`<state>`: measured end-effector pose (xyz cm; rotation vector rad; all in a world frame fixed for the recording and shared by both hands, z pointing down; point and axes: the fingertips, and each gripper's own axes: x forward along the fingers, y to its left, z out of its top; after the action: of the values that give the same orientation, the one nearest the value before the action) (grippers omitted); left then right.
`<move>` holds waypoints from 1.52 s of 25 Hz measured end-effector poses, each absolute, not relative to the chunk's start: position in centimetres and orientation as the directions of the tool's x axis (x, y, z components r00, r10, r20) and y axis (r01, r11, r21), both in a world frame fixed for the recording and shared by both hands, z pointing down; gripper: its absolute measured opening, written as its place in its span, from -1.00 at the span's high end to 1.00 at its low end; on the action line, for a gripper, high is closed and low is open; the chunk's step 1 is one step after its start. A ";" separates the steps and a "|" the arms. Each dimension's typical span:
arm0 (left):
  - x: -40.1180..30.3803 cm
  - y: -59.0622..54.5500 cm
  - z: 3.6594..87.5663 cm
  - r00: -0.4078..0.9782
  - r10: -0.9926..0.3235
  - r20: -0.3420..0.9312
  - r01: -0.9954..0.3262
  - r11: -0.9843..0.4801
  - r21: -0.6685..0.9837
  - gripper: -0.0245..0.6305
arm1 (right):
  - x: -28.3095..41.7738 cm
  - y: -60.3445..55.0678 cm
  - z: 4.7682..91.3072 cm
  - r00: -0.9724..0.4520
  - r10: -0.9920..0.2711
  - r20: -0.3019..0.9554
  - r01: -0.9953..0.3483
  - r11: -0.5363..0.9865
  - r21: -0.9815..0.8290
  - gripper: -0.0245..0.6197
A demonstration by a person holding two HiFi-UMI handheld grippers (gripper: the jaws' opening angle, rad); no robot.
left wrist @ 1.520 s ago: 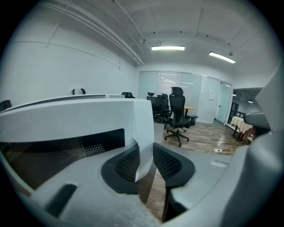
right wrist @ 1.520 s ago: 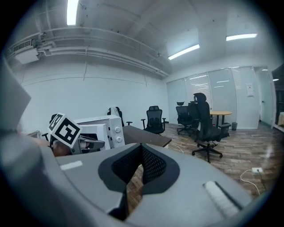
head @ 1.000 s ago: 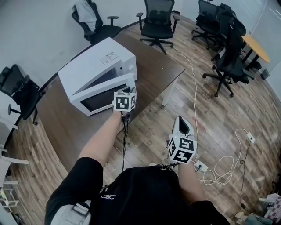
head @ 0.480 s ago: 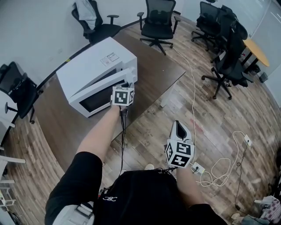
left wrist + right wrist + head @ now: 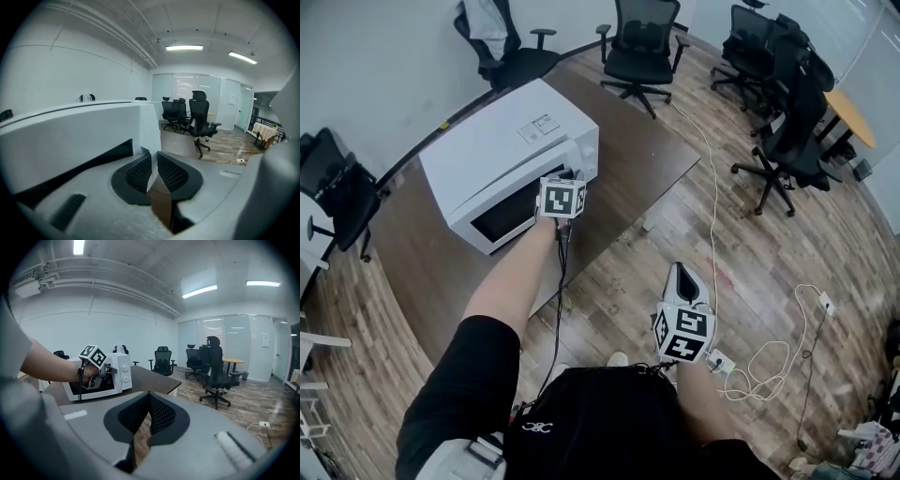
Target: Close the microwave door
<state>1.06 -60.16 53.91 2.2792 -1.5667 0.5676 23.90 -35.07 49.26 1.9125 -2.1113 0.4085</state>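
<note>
Open tabletop (image 5: 642,155) right of microwave (image 5: 502,155)

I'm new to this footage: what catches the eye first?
The white microwave on the dark table, door nearly shut. The left gripper is at that door, its fingers closing with nothing seen between them. The right gripper hangs over the wood floor.

Microwave (image 5: 502,155) on left half of table (image 5: 628,155), front facing the near edge. Office chairs (image 5: 637,47) behind the table's far side. More chairs (image 5: 789,131) stand off right, a cable (image 5: 713,225) along the floor (image 5: 834,234) between.
</note>
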 end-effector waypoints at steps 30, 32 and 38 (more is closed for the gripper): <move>-0.6 -61.0 54.5 0.282 -0.814 0.509 -0.945 -0.327 -0.001 0.80 | 23.6 -33.4 49.3 -0.075 -0.918 0.389 -0.997 0.079 -0.007 0.90; -1.0 -60.2 55.1 0.284 -0.806 0.520 -0.943 -0.331 0.002 0.78 | 23.3 -33.3 49.2 -0.083 -0.920 0.384 -0.996 0.085 -0.012 0.90; -1.2 -56.7 54.6 0.289 -0.815 0.503 -0.942 -0.336 -0.003 0.89 | 21.7 -33.7 49.1 -0.124 -0.922 0.366 -0.992 0.115 -0.046 0.90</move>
<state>-1.24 -56.71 54.59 2.2680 -1.6002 0.6140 21.67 -33.65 49.12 1.8951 -2.1464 0.4104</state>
